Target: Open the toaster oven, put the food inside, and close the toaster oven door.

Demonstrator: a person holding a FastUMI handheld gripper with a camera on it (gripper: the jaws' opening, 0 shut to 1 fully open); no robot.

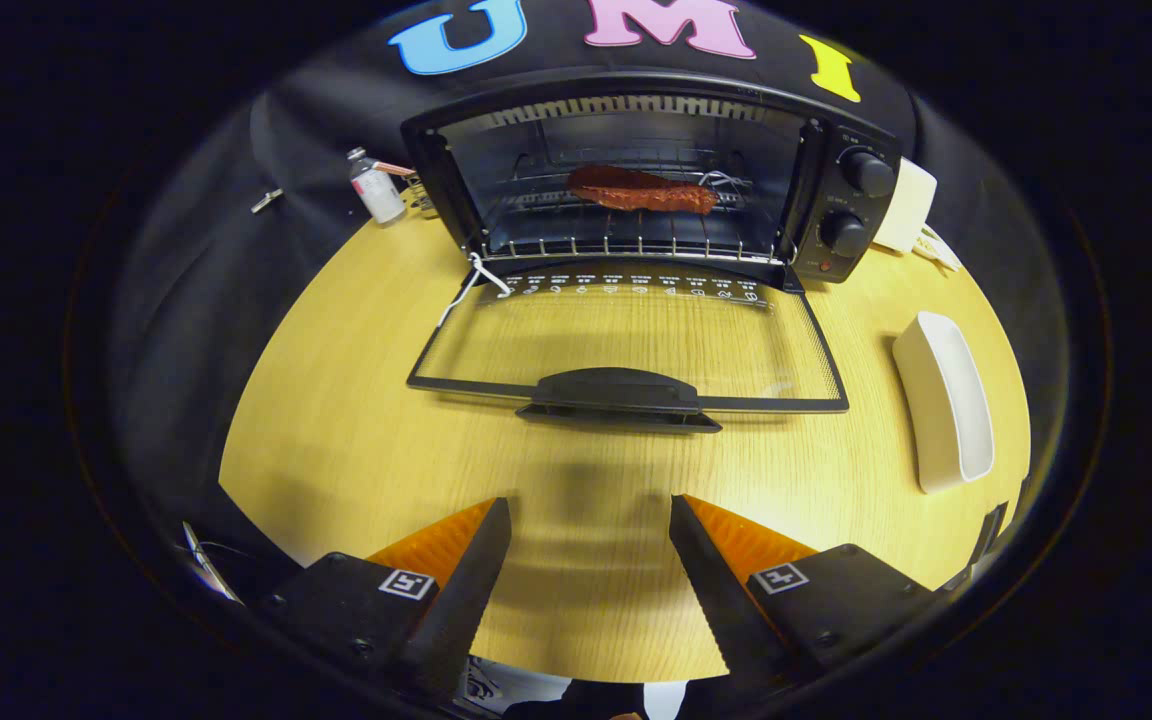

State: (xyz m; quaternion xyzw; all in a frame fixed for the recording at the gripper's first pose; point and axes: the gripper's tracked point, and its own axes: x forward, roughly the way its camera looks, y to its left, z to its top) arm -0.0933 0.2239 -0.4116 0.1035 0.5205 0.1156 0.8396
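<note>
A black toaster oven [836, 200] stands at the far side of the wooden table, its glass door [626, 345] folded flat down toward me. A reddish-brown piece of meat [641, 188] lies on the wire rack [636, 243] inside. The door's black handle [616, 393] is ahead of my fingers, apart from them. My gripper [591, 515] is open above the table with nothing between its fingers.
A white oblong dish [946, 400] lies right of the door. A small white bottle [376, 187] stands left of the oven, and a white box [906, 205] sits behind its right side. Bare wooden table [336, 420] lies between the fingers and the door.
</note>
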